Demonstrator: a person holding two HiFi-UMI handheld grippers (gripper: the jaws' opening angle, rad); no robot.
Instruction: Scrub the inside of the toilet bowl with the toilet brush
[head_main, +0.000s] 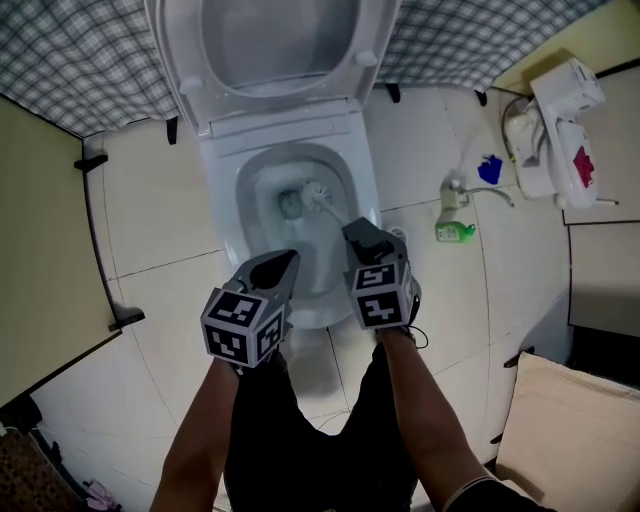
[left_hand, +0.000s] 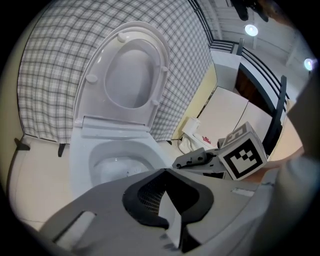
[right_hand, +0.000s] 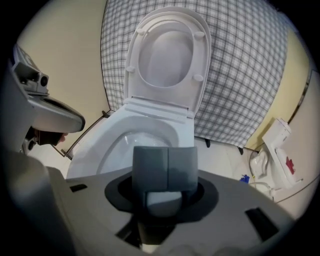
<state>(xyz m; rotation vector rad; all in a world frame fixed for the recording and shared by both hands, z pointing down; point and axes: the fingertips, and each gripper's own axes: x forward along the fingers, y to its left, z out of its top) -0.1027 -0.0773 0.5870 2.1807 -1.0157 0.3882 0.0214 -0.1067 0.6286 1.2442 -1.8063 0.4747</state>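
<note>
The white toilet (head_main: 222, 215) stands with lid and seat (head_main: 280, 40) raised. A white toilet brush (head_main: 312, 190) has its bristle head down in the bowl near the drain, and its handle slants back toward me. My right gripper (head_main: 358, 232) is shut on that handle over the bowl's front right rim; the right gripper view shows the pale handle (right_hand: 162, 199) pinched between the grey pads (right_hand: 150, 167). My left gripper (head_main: 280, 265) hovers over the front left rim, jaws together and empty. The left gripper view (left_hand: 167, 200) shows the bowl (left_hand: 120, 160) ahead.
A green bottle (head_main: 455, 232), a spray hose (head_main: 470, 190) and a small blue object (head_main: 489, 170) sit on the tiled floor right of the toilet. A white appliance (head_main: 560, 130) leans at the far right. Checked fabric (head_main: 80, 60) covers the back wall. A cushion (head_main: 570, 420) lies at the lower right.
</note>
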